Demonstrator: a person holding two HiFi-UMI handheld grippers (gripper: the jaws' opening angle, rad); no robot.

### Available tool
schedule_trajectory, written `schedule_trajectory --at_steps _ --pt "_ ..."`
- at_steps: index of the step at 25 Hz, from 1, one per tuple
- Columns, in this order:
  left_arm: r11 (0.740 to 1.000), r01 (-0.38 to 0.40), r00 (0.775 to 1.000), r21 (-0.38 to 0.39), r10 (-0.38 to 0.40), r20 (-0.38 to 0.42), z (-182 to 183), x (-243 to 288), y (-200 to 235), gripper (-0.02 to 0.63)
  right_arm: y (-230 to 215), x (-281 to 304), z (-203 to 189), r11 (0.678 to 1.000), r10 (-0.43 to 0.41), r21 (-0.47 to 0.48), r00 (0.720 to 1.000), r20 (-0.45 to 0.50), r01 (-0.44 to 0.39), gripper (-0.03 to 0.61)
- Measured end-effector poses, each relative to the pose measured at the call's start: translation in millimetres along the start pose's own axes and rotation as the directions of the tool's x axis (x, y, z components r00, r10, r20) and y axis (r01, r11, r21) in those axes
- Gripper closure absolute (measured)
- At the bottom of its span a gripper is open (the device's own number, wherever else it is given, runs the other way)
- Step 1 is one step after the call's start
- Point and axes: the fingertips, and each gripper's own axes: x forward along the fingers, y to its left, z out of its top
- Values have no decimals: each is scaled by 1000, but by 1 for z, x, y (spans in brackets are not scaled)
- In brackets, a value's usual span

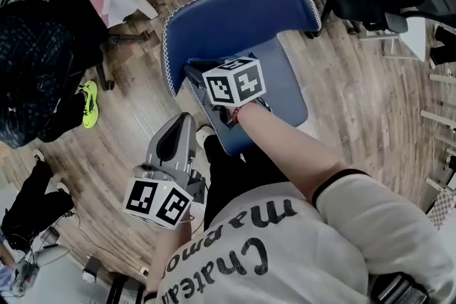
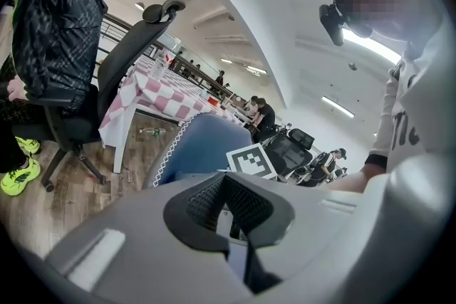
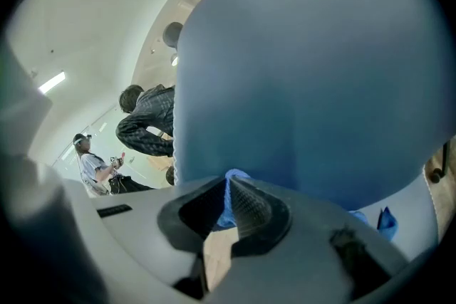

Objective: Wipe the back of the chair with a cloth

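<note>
right tool (image 3: 229, 183) clenched on a blue cloth (image 3: 224, 204), right up against the blue chair back (image 3: 320, 82). left tool (image 2: 224, 178) clenched with nothing in it, held low beside the person's leg.

Between the pads of the right gripper (image 3: 229, 185) only a thin blue sliver of the cloth (image 3: 226, 201) shows; the rest lies hidden behind the gripper's own body. Just ahead of it the chair back (image 3: 320, 82) runs out of the right gripper view at the top and right. In the head view the marker cube (image 1: 234, 82) covers this gripper's jaws. Beyond the left gripper (image 2: 226, 185), the chair back's lower part is hidden behind that gripper's body.
</note>
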Motion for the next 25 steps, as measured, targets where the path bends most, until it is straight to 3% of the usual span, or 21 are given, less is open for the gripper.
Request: schedule_trajectory --at_steps 14,20,25 --pt "1000 12 1000 1 -11 -16 -7 63 -46 609 -90 -58 45 996 -80 51 994 75 76 552" --pt "998 52 997 29 -51 -51 -12 93 -72 609 -141 -99 56 981 -163 130 978 128 147 552" --pt "996 80 994 49 -76 -78 -15 111 -94 609 -175 -136 73 971 -219 136 958 184 196 552"
